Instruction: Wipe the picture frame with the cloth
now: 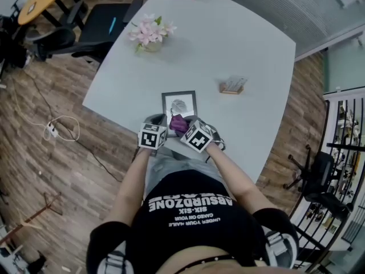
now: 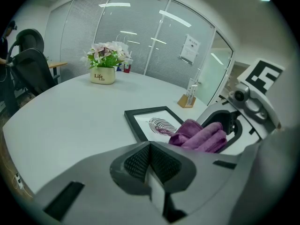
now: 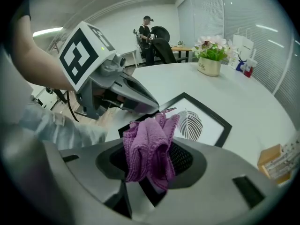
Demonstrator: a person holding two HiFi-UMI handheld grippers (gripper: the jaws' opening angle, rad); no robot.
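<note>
**Right gripper (image 3: 150, 159) clenched on cloth (image 3: 147, 146), at frame's near edge**

Purple cloth bunched between the right jaws, over the near edge of the frame (image 3: 206, 125); contact with it unclear. Frame lies flat on the white table (image 1: 228, 50), near the person's side. Left gripper (image 2: 151, 162) has its jaws pressed together, empty, just beside the right gripper.

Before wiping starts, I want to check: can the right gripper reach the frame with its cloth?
Probably yes. The right gripper is shut on the cloth, and the frame lies flat on the table just ahead, with nothing between. The left gripper, shut and empty, sits beside it, not across the frame.
</note>
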